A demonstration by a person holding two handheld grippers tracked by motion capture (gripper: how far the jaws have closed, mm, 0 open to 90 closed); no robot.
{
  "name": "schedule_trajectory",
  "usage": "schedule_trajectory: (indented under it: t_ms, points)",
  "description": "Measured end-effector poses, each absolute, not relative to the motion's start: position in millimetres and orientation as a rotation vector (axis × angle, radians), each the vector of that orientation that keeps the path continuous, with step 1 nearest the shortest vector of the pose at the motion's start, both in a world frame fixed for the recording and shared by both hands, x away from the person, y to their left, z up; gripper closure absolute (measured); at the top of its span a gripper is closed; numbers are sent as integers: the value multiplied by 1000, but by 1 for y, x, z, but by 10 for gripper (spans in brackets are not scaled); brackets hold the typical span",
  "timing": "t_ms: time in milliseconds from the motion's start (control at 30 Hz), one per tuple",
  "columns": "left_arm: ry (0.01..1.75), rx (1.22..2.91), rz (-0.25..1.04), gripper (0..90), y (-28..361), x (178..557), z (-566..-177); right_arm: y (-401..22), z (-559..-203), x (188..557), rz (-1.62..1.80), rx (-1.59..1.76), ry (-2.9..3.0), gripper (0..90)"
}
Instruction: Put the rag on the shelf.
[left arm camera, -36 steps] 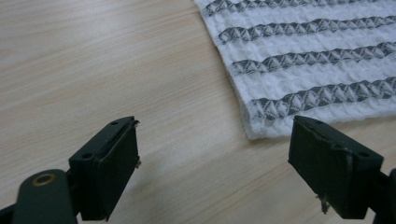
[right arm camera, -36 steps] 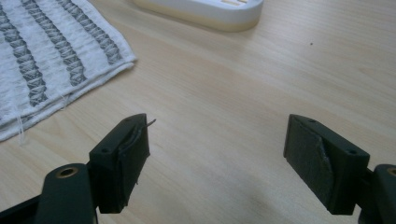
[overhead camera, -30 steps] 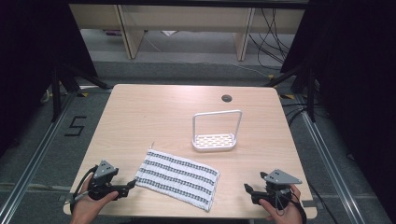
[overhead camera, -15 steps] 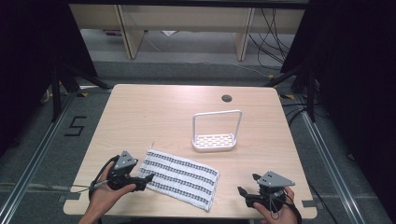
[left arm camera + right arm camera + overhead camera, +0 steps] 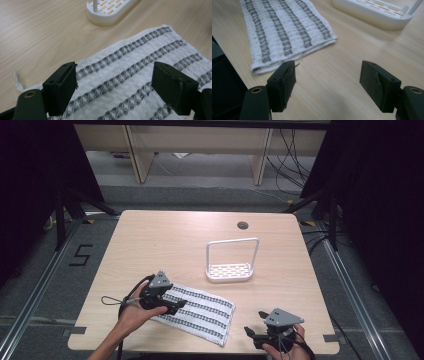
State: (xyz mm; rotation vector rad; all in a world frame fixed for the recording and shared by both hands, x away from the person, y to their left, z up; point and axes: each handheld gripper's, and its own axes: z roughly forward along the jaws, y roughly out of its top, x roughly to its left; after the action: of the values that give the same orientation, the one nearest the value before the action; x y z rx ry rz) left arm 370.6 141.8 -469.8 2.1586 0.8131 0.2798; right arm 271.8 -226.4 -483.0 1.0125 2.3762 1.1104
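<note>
A folded white towel with grey patterned stripes (image 5: 195,312) lies flat on the wooden surface (image 5: 165,240), in the lower middle of the high view. The left hand-held gripper (image 5: 176,306) hangs over the towel's left end, its jaws wide and just lately closing a little, with only cloth below them. The right hand-held gripper (image 5: 251,334), at the lower right, points toward the towel's near edge, jaws apart, narrowing slightly, nothing between. A white slotted rack (image 5: 230,270) stands above the towel in the frame.

Grey floor (image 5: 210,175), dark side curtains (image 5: 380,195)
</note>
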Motion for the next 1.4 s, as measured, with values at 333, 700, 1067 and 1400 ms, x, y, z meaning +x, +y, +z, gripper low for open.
schedule_trajectory:
  t_ms: [333, 700, 1067, 1400]
  points:
    - [700, 2215, 232, 266, 105, 388, -463, -204, -486, 265, 1136, 935, 2465, 334]
    - [543, 2326, 143, 371, 59, 402, -464, -181, -490, 257, 1135, 827, 2526, 373]
    - [445, 2416, 48, 419, 21, 415, -468, -163, -495, 253, 1088, 751, 2575, 421]
    - [361, 2473, -11, 438, -5, 418, -478, -152, -499, 252, 1046, 744, 2603, 447]
